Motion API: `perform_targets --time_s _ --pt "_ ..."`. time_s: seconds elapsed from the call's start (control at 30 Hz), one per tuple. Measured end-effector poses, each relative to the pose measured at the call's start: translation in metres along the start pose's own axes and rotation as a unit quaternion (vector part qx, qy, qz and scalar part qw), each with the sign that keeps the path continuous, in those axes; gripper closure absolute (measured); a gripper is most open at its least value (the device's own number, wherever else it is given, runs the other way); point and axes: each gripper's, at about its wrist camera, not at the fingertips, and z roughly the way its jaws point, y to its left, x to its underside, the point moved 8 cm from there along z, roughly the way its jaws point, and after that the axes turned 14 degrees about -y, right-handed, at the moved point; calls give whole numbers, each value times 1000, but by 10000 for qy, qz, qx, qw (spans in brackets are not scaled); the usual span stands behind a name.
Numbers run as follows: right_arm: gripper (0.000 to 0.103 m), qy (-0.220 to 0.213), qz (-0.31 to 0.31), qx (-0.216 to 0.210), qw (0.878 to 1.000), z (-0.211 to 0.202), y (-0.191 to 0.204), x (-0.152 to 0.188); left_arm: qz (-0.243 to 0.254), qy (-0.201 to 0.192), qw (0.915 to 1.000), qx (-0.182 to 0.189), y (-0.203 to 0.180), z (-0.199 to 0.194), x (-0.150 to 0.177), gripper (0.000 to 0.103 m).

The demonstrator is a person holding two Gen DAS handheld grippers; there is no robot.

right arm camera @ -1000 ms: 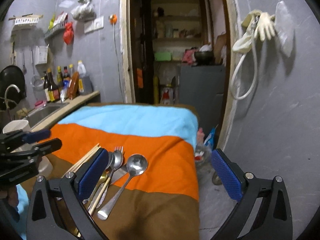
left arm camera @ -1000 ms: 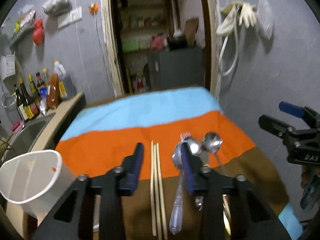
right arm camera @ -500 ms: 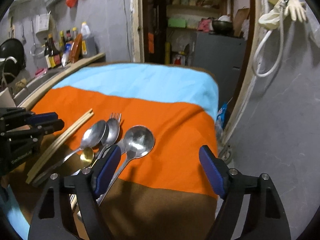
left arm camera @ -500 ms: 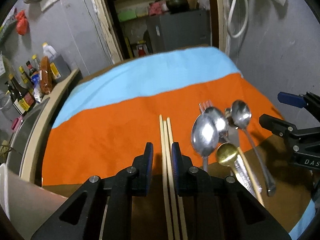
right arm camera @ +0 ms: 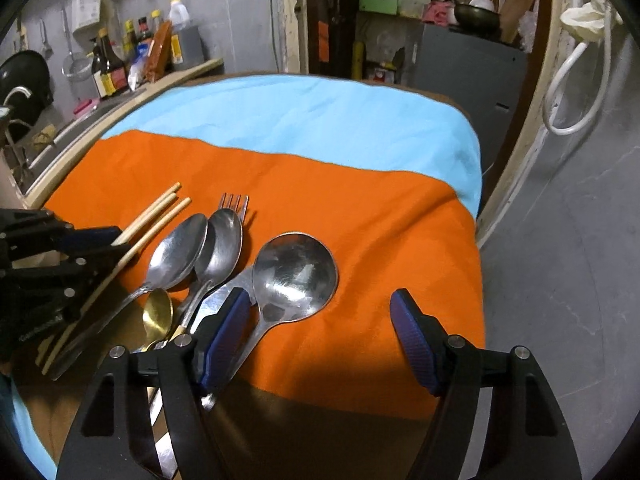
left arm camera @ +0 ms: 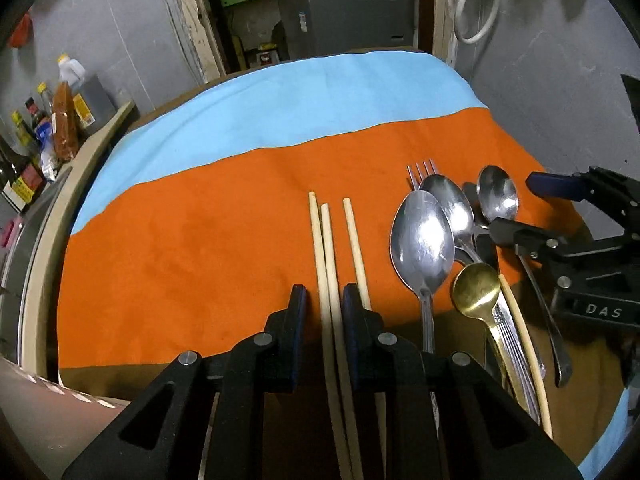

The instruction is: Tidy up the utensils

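Both hands have dropped in low over the striped cloth [left arm camera: 224,240] in the last second, tipping nose-down toward the cutlery. The left gripper [left arm camera: 324,300] has drawn its jaws in from a wide stance to a narrow slot around two of the chopsticks [left arm camera: 326,248], the pair lying side by side on the orange band. A sliver of gap shows on the left side, so I can't say the pads are truly pinching yet; the third stick [left arm camera: 356,248] lies just outside the right finger. To me that reads as a grasp about to be made, chopsticks first.

Over on the right, the right gripper [right arm camera: 320,332] has been closing as well, from nearly full width to somewhat narrower, and it is plainly open. Its left finger [right arm camera: 226,332] sits on top of the heap, by the handle of the big round ladle spoon [right arm camera: 296,272], while the other finger hangs over bare orange cloth. The handle lies beside that finger, not between the pads, so nothing is held.

The rest of the utensils are bunched between the two tools: two steel spoons [left arm camera: 424,244], a fork [left arm camera: 420,170] peeking out behind them, a small gold spoon [left arm camera: 476,288].

A white holder edge [left arm camera: 48,396] shows at near left, probably the sorting destination.
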Motion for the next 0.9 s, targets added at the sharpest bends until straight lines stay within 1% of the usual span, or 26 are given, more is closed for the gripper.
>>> perform_targets --time_s 0.1,0.17,0.23,0.27,0.3,0.37,0.4,0.43,0.6,0.73,0.87,0.9 --pt "32 24 72 -40 10000 3 -1 -4 -248 -24 9996 159 2 -3 -1 89" --pt "32 25 120 -70 9999 6 -1 -6 -355 -76 9990 242 2 -5 -1 96" --pt "32 32 145 -100 9998 9 2 -7 -490 -126 9981 345 0 -8 -1 97" --pt "32 30 160 -129 9998 9 3 -7 -640 -139 9968 458 0 -10 -2 97" --pt "34 31 172 -156 9997 10 4 -7 -769 -142 9956 524 1 -11 -2 97" --pt "50 6 204 -198 9996 9 5 -8 -1004 -167 9929 614 3 -15 -2 97" --pt "60 -14 265 -227 9994 8 3 -8 -1063 -184 9921 635 2 -18 -1 97" --pt "62 -23 300 -241 9993 7 2 -7 -1126 -199 9911 688 1 -22 -1 101" --pt "63 -29 257 -423 9988 -2 6 0 -1338 -185 9864 932 -9 -40 5 101" --pt "63 -32 148 -585 9982 -13 11 8 -1558 -271 9816 1072 -12 -56 10 101" --pt "63 -48 208 -731 9971 -29 12 17 -1680 -401 9777 1191 -9 -71 16 101" --pt "63 -65 236 -761 9968 -32 12 19 -1689 -431 9774 1197 -14 -76 23 101"
